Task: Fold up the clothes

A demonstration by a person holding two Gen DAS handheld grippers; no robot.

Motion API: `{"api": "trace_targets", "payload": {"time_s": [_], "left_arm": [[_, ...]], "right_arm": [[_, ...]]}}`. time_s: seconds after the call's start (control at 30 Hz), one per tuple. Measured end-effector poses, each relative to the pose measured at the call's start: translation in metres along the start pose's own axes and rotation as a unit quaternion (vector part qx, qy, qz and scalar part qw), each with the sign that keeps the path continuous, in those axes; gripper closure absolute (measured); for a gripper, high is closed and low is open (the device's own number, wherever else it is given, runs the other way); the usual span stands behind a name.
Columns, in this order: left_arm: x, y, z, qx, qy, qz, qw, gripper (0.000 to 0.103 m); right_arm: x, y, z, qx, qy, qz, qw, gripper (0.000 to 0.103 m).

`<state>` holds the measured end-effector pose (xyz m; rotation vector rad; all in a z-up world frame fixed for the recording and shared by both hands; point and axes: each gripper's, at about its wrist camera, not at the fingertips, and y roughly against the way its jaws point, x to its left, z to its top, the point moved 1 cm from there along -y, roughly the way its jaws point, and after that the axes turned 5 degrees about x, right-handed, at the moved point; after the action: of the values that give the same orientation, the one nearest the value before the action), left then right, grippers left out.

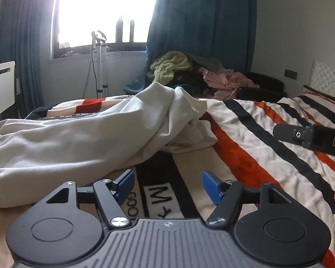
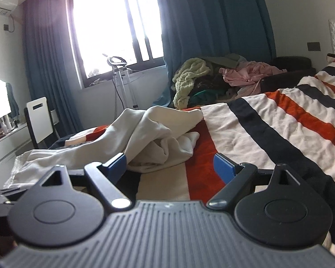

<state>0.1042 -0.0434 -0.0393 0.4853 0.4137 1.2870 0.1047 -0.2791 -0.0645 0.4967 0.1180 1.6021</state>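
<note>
A crumpled cream-white garment (image 1: 78,140) lies on the striped blanket (image 1: 245,138) of the bed, bunched in the middle. It also shows in the right wrist view (image 2: 149,138). My left gripper (image 1: 167,183) is open and empty, low over the blanket just in front of the garment's near edge. My right gripper (image 2: 169,165) is open and empty, with its left blue pad (image 2: 117,164) close to the garment's folds. The right gripper's black body (image 1: 312,137) shows at the right edge of the left wrist view.
A pile of clothes, yellow-green (image 1: 169,67) and pink (image 1: 225,80), sits at the bed's far side by the blue curtain (image 1: 201,22). A garment steamer stand (image 1: 99,67) stands under the window. A white chair (image 2: 39,118) and a desk (image 2: 6,143) are at the left.
</note>
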Motion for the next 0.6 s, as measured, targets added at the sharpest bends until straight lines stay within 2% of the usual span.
{"api": "trace_targets", "payload": {"time_s": [0.2,0.43,0.6], "left_arm": [[-0.003,-0.005,-0.005,0.033,-0.005,0.014,0.9993,0.025],[-0.008,-0.022,-0.015,0.099,-0.01,0.033,0.9944,0.006],[-0.007,-0.032,-0.022,0.129,-0.018,0.048,0.9903,0.005]], "right_arm": [[-0.002,0.001,-0.002,0.014,-0.003,-0.002,1.0,0.016],[-0.005,-0.008,-0.009,0.062,-0.01,-0.006,0.998,0.016],[-0.005,-0.012,-0.013,0.074,-0.014,-0.014,0.997,0.016]]}}
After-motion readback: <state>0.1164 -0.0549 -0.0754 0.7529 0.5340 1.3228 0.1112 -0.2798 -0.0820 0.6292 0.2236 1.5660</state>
